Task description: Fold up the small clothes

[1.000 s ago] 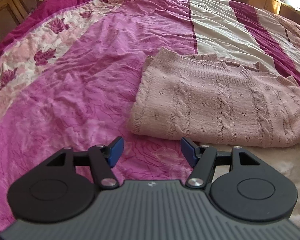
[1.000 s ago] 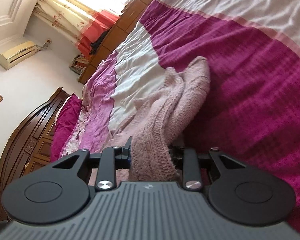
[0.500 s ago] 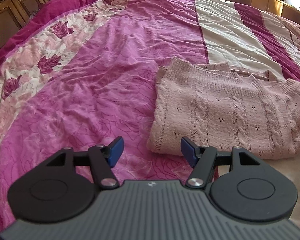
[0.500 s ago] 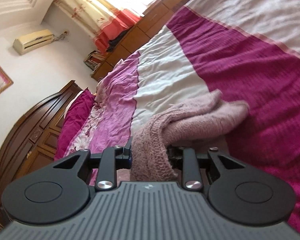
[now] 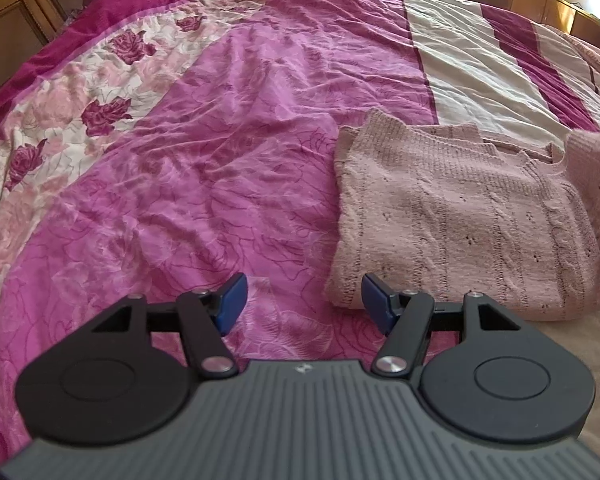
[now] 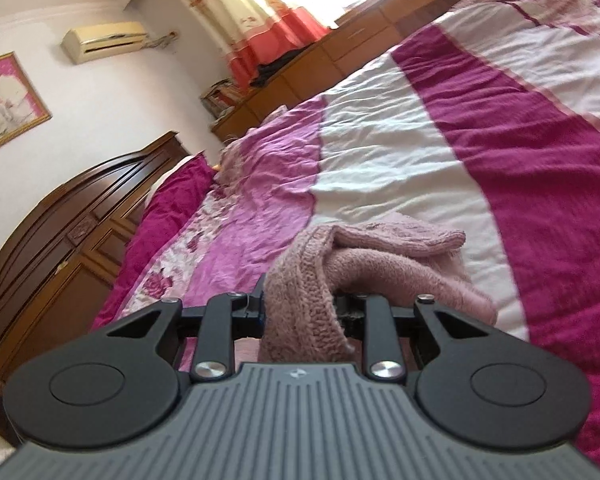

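Item: pale pink cable-knit sweater (image 5: 460,216), lying on the magenta, cream and rose-print bedspread (image 5: 228,152); the main body is flat and already doubled into a rough rectangle, its near left corner just ahead of the left tongs

Held part: one end of the same knit, sleeve or side panel (which cannot be told), is raised off the bed; it shows at the right edge of the left wrist view and as a bunched roll (image 6: 340,272) in the right wrist view

Right gripper (image 6: 300,316): jaws narrow, clamped on the bunched knit, which fills the gap between them and trails forward to the bedspread

Left gripper (image 5: 300,304): jaws stand wide with nothing between the blue pads (image 5: 232,300); it hangs over bare bedspread just beside the sweater's near left corner, apart from it

Surroundings: dark wooden headboard (image 6: 80,216), wall air-conditioner (image 6: 104,40), framed picture (image 6: 8,100), curtain with a red hem (image 6: 260,32)

Step in hand (judged): a fold-over, with the right tongs carrying the lifted end across the flat body

Next move calls for (judged): laying the held end down square on the rectangle, edges matched, then letting go; the free left tongs look placed to pin or grip the near corner so that the loose knit does not drag or bunch
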### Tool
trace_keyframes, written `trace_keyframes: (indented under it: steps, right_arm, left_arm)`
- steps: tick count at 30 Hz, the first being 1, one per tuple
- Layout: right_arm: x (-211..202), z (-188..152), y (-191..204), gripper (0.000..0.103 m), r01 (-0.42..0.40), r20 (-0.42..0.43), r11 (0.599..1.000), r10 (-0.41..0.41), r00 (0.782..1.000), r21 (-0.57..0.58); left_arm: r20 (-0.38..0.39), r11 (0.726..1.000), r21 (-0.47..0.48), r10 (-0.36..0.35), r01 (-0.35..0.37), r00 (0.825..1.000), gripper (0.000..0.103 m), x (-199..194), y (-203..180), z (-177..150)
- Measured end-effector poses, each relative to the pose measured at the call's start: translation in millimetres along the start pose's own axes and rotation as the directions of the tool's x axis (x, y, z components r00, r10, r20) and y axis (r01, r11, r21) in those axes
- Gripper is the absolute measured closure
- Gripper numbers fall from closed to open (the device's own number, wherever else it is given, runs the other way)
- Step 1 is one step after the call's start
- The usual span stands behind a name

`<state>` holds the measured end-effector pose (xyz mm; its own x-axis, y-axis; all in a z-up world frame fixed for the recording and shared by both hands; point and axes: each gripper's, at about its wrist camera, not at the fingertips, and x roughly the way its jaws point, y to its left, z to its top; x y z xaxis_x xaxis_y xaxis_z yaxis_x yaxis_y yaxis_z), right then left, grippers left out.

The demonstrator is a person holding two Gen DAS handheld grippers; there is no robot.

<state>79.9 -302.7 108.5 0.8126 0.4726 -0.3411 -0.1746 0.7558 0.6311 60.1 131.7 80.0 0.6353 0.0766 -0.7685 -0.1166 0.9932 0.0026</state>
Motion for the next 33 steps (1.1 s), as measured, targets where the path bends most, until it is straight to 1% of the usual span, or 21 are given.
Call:
trace_keyframes:
  steps: [8, 10, 13, 18, 24, 25, 26, 28, 31, 33]
  right_arm:
    - [28.6, -3.7, 48.4, 0.074, -0.079, -0.06, 0.993, 0.074, 0.995, -0.088]
    - [39.6, -7.5, 60.5, 0.074, -0.091, -0.09, 0.99, 0.082, 0.993, -0.108]
    - [59.8, -17.4, 78.0, 0.074, -0.112, -0.159, 0.983, 0.089, 0.983, -0.145]
    - [95.4, -46.1, 103.6, 0.074, -0.117, -0.26, 0.966, 0.055, 0.964, -0.229]
    - [138.9, -86.9, 119.5, 0.073, -0.093, -0.361, 0.936, -0.039, 0.932, -0.339]
    - [142.4, -93.5, 121.5, 0.071, -0.084, -0.368, 0.93, -0.057, 0.928, -0.358]
    - [145.6, -98.3, 121.3, 0.069, -0.087, -0.373, 0.927, -0.06, 0.926, -0.364]
    - [146.9, -105.4, 122.2, 0.057, -0.095, -0.372, 0.928, -0.049, 0.927, -0.359]
    - [140.9, -109.1, 122.3, 0.044, -0.115, -0.364, 0.938, -0.013, 0.931, -0.328]
    - [133.5, -108.6, 120.2, 0.042, -0.123, -0.365, 0.947, 0.007, 0.931, -0.298]
  left_arm:
    - [0.008, 0.999, -0.019, 0.027, -0.026, 1.0, 0.038, -0.9, 20.0, -0.3]
    - [0.011, 0.999, -0.025, 0.034, -0.034, 0.999, 0.038, -1.4, 25.9, -0.4]
    - [0.015, 0.998, -0.034, 0.044, -0.043, 0.999, 0.038, -2.2, 33.6, -0.7]
    - [0.019, 0.997, -0.05, 0.052, -0.051, 0.998, 0.038, -2.4, 43.9, -2.3]
    - [0.016, 0.996, -0.08, 0.033, -0.032, 0.999, 0.038, -1.2, 49.9, -4.2]
    - [0.018, 0.996, -0.081, 0.031, -0.03, 0.999, 0.038, -1.3, 49.6, -4.3]
    - [0.022, 0.996, -0.08, 0.028, -0.026, 0.999, 0.038, -1.7, 49.0, -4.1]
    - [0.032, 0.997, -0.076, 0.021, -0.018, 0.999, 0.038, -3.3, 46.7, -3.1]
    - [0.055, 0.997, -0.07, -0.006, 0.01, 0.998, 0.038, -6.5, 40.3, 0.4]
    - [0.069, 0.997, -0.064, -0.029, 0.033, 0.997, 0.038, -8.8, 33.5, 3.6]
